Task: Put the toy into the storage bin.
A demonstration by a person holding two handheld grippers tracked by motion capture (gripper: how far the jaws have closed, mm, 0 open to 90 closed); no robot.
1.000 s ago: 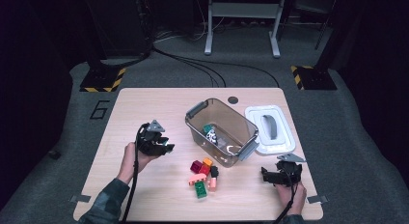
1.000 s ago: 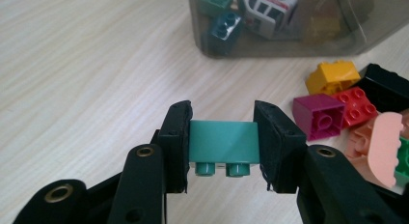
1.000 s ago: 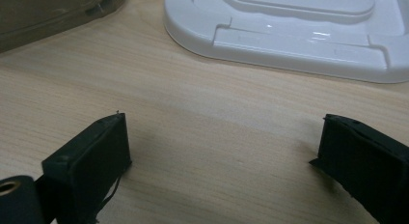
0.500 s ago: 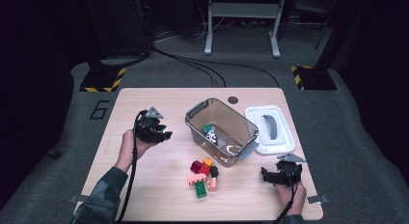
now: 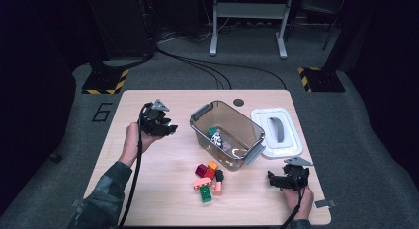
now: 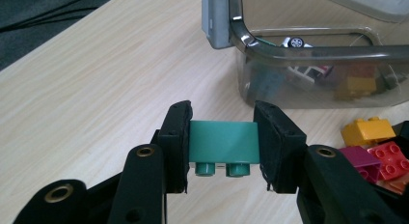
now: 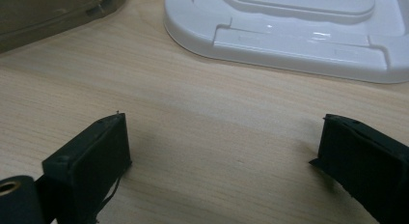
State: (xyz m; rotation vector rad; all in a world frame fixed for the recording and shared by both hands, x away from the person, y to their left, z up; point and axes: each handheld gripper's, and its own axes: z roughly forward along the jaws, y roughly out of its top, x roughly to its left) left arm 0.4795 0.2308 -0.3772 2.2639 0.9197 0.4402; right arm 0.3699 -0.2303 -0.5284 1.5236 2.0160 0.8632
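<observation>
Dark floor and cables surround the pale wooden bench (image 5: 163, 189), which sits mid-frame in the high view. I have the left gripper (image 6: 222, 142) raised at centre left of that view, its fingers (image 6: 176, 137) clenched on a teal brick (image 6: 223, 142), studs pointing down toward the bottom of the left gripper view. The brick hangs above bare wood, beside the near corner of the smoky clear bin (image 6: 308, 52) in the upper right of that view. I judge the brick light, rigid and smooth-sided, so a squeeze across its two short ends, as now, should hold; a loose pinch could let it slip. More bricks (image 5: 207, 179) lie in a heap at lower centre of the high view. My right gripper (image 5: 286, 179) rests at lower right, fingers (image 7: 91, 161) spread wide with nothing between them, near the white lid (image 7: 299, 31).
</observation>
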